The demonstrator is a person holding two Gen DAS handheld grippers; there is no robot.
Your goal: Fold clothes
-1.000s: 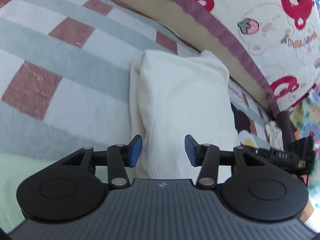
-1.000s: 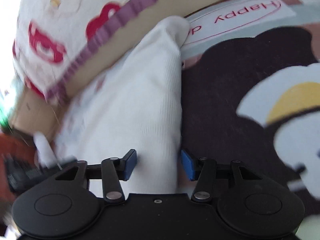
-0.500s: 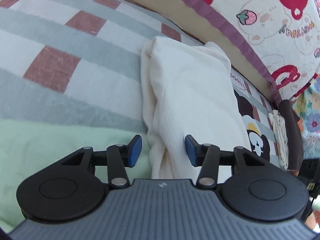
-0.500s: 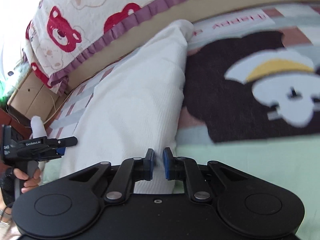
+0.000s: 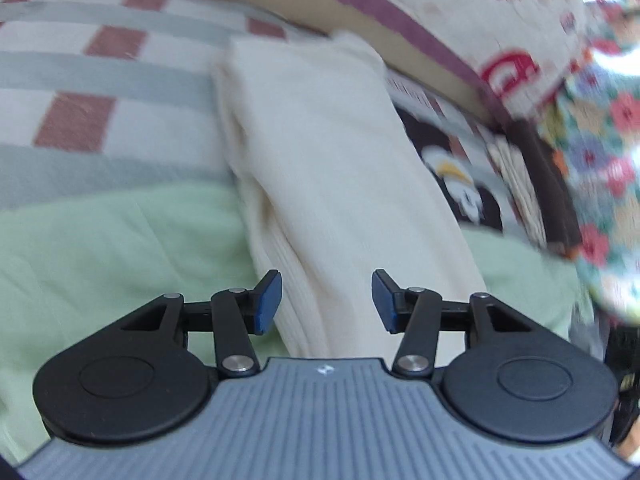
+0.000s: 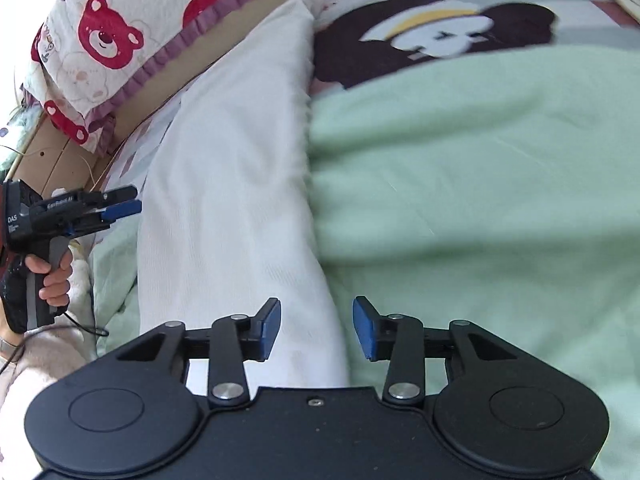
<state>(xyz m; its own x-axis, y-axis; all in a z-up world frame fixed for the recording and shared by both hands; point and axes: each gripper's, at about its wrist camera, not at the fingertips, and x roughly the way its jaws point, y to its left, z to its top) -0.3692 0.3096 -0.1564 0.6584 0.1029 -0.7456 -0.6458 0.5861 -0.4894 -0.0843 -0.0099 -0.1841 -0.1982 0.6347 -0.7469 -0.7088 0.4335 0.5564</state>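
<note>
Garment: a cream-white ribbed knit [image 5: 340,184], folded lengthwise into a long narrow strip with soft rounded edges and stacked layers showing along its left side. It lies flat on the bed, its far end by the beige band under the pillow, its near end running under both grippers.
Knit texture: fine vertical ribs, clearest near the left gripper; in the right wrist view the same garment [image 6: 224,184] looks whiter and smoother.
Bedding: a pale green blanket [image 6: 460,184], soft and slightly creased, lies on both sides of the near half of the garment. Beyond it is a fleecy cover in grey, white and brick-red checks [image 5: 100,92], with a dark brown cartoon print [image 6: 436,36] to the right.
Pillow: a cotton pillow [image 6: 120,28] printed with red bears, edged with a gathered purple frill, along the head of the bed.
Left gripper: [image 5: 326,300] black linkage arms with blue pads; jaws apart, pads clear of the cloth, the garment's near end seen between them. Its jaws have just been opening a little.
Right gripper: [image 6: 316,326] same build; jaws apart after just opening, the garment's right edge seen between the pads, which do not press it.
Person: a hand [image 6: 54,276] grasps the left gripper's handle at the left edge of the right wrist view.
</note>
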